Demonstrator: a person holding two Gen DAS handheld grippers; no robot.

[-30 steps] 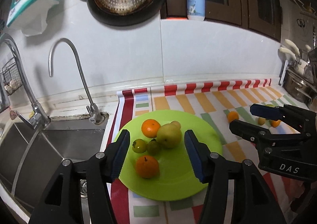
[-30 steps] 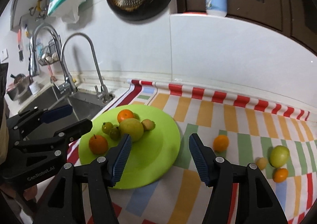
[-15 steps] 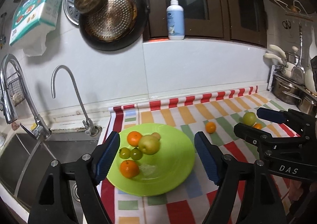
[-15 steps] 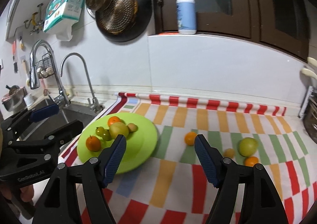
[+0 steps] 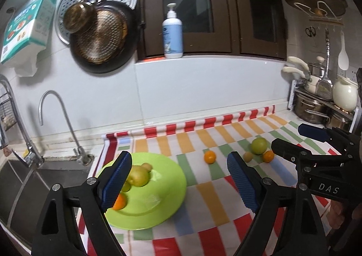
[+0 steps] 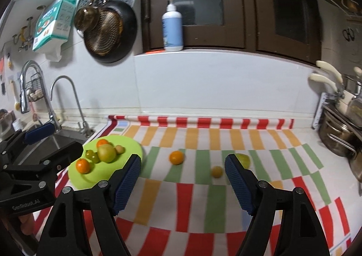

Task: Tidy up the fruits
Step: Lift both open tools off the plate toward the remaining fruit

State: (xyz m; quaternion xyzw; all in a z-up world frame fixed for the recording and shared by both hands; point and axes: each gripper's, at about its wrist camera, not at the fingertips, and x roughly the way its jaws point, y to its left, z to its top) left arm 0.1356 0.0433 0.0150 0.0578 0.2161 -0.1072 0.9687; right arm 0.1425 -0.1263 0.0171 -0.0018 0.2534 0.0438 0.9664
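Observation:
A lime green plate (image 5: 158,179) (image 6: 129,149) sits at the left of the striped mat and holds several fruits, among them a yellow-green pear (image 6: 106,153) and an orange (image 6: 83,165). On the mat to its right lie a loose orange (image 6: 176,157) (image 5: 209,156), a small yellow fruit (image 6: 217,171) (image 5: 248,156), a green apple (image 5: 259,145) (image 6: 244,159) and another orange (image 5: 268,156). My left gripper (image 5: 178,182) is open and empty above the plate's right side. My right gripper (image 6: 182,181) is open and empty, short of the loose fruits.
A sink (image 5: 20,179) with taps (image 5: 56,120) lies left of the mat. Pots and utensils (image 5: 316,102) stand at the right end of the counter. A pan (image 5: 101,41) hangs on the wall and a pump bottle (image 5: 172,34) stands on the sill.
Both grippers have pulled back and up from the counter, so the plate and loose fruits look smaller and farther. Both stay open and empty.

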